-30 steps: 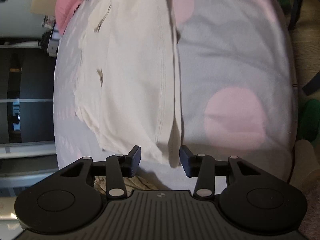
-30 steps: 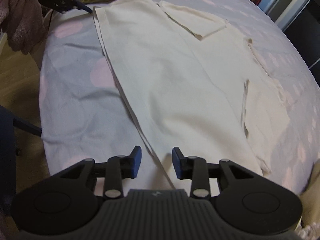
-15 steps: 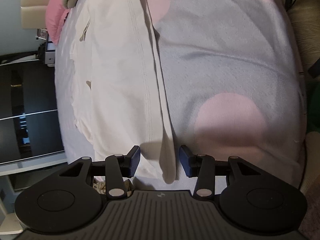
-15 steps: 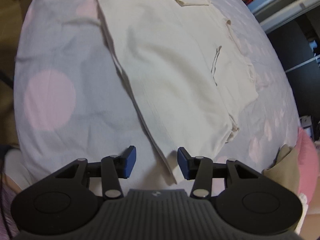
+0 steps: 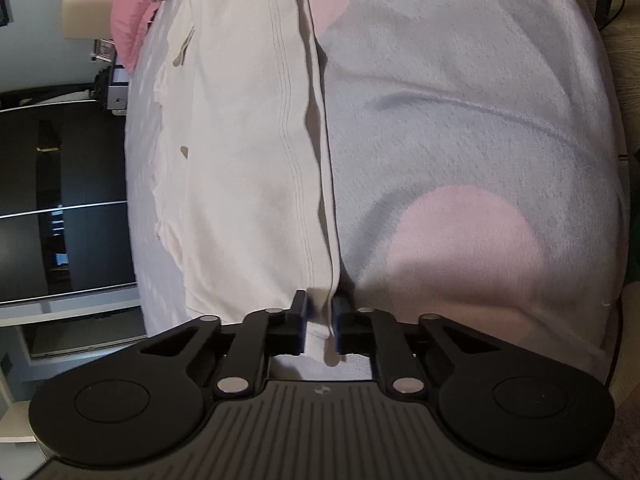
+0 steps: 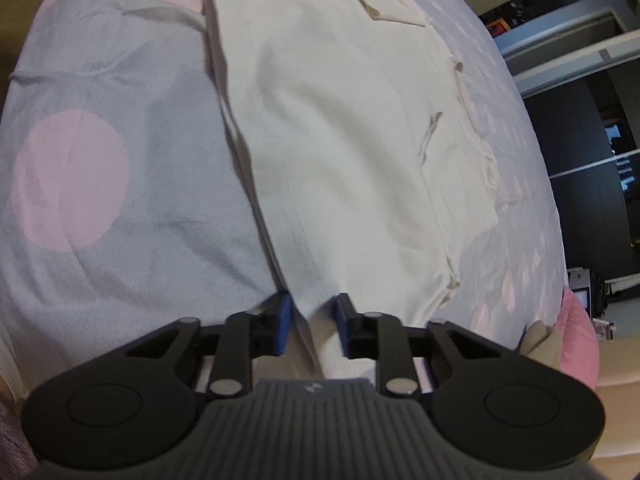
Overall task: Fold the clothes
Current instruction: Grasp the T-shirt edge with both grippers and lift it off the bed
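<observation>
A cream garment (image 5: 248, 160) lies flat on the bed, long side running away from me; it also shows in the right wrist view (image 6: 344, 152). My left gripper (image 5: 319, 322) is shut on the garment's hemmed corner, cloth pinched between the jaws. My right gripper (image 6: 311, 320) sits over the opposite end of the same edge, jaws narrowed with a fold of cloth between them, a gap still showing on each side.
The bed has a light blue cover with pink dots (image 5: 464, 248) (image 6: 68, 180). A pink pillow (image 5: 128, 32) (image 6: 580, 340) lies at the bed's far side. Dark wardrobe doors (image 5: 60, 208) stand beyond it. Wooden floor (image 5: 624, 60) borders the bed's edge.
Both grippers have dropped onto the garment's near edge. The left jaws have closed on the hem corner. The right jaws have narrowed around the cloth.
</observation>
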The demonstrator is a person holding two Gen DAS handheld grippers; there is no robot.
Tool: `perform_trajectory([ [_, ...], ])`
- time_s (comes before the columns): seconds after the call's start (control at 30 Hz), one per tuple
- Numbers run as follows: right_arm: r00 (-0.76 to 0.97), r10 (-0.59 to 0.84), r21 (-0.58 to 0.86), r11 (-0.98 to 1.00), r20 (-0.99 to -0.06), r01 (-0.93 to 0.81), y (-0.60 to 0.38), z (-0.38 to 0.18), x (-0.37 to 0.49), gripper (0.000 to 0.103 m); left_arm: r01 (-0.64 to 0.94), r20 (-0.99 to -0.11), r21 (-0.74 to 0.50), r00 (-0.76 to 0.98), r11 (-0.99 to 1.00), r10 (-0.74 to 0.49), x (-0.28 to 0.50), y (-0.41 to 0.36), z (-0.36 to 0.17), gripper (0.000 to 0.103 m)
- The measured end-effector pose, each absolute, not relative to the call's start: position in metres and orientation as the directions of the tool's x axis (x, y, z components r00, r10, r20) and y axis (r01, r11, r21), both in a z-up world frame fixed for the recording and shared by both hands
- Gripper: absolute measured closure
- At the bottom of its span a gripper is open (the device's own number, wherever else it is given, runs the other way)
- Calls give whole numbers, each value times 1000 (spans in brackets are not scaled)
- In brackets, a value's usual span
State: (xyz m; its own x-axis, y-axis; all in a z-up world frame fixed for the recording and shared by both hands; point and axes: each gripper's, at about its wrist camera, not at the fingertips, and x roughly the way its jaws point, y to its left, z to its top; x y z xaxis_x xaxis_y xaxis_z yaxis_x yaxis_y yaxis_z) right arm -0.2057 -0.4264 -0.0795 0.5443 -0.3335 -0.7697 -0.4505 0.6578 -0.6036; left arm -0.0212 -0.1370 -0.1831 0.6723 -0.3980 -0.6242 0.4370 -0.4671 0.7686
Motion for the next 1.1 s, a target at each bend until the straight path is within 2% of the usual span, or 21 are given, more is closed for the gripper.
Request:
perform_trajectory([
  [0.1,559,-332,-601,686,-760,-409,-430,-71,-205,88,463,-624,775,670,-431,-402,-21,-139,-175,101],
  [0.37,616,-366,-613,749,-698,-251,-437,-38,-197,95,559,-615,787,678,-262,-403,-13,-153,-134,102],
  [0.77,687,-484,-660,751,-542,7,-449,29,-175,97,601,-508,794,736,86,-448,41,-198,-34,102],
  [1.1,698,-541,-666,736,-470,121,-485,67,-116,98,543,-434,828,779,141,-452,93,-249,7,102],
])
